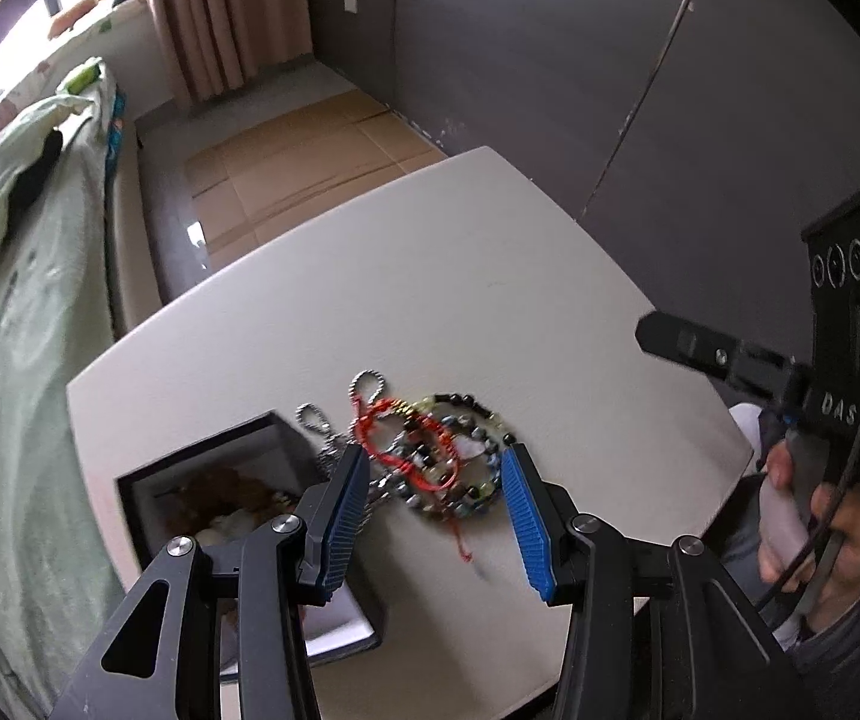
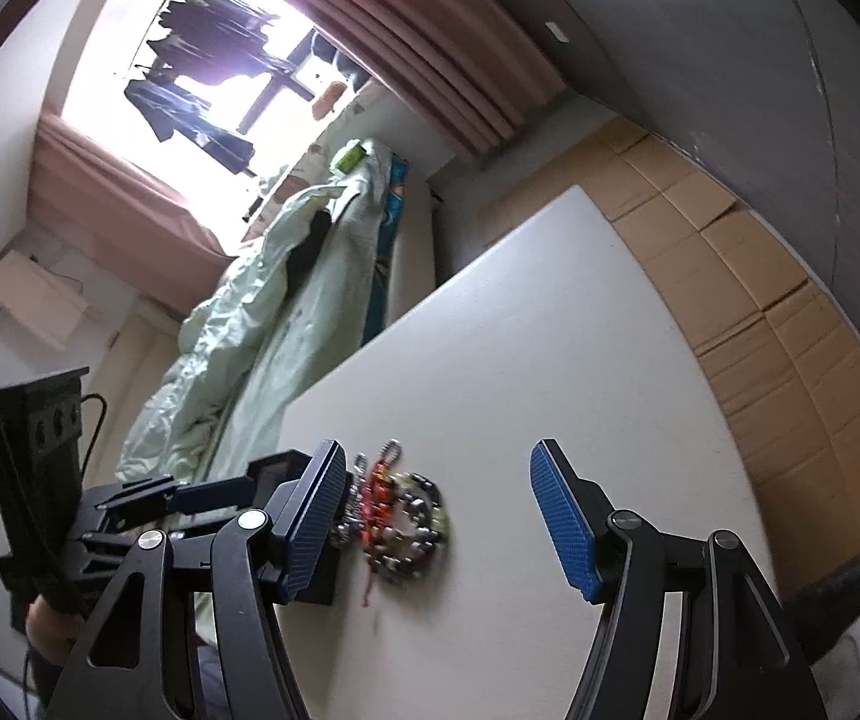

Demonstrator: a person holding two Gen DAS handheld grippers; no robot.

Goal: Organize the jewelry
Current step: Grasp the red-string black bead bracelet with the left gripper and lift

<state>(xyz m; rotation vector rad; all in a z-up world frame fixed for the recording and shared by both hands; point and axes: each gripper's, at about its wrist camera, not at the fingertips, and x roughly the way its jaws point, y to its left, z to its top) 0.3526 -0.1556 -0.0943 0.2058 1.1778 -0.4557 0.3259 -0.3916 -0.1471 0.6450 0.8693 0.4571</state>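
Your left gripper hangs with jaws apart and empty over the tangled bracelets on the white table, just beside the open jewelry box; pinch one strand, perhaps the red cord bracelet, and lift slowly

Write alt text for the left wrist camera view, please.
The open left gripper hangs over a tangled pile of jewelry on a white table, pads apart and touching nothing. An open black box sits beside the pile, and a hand holds the right gripper nearby.
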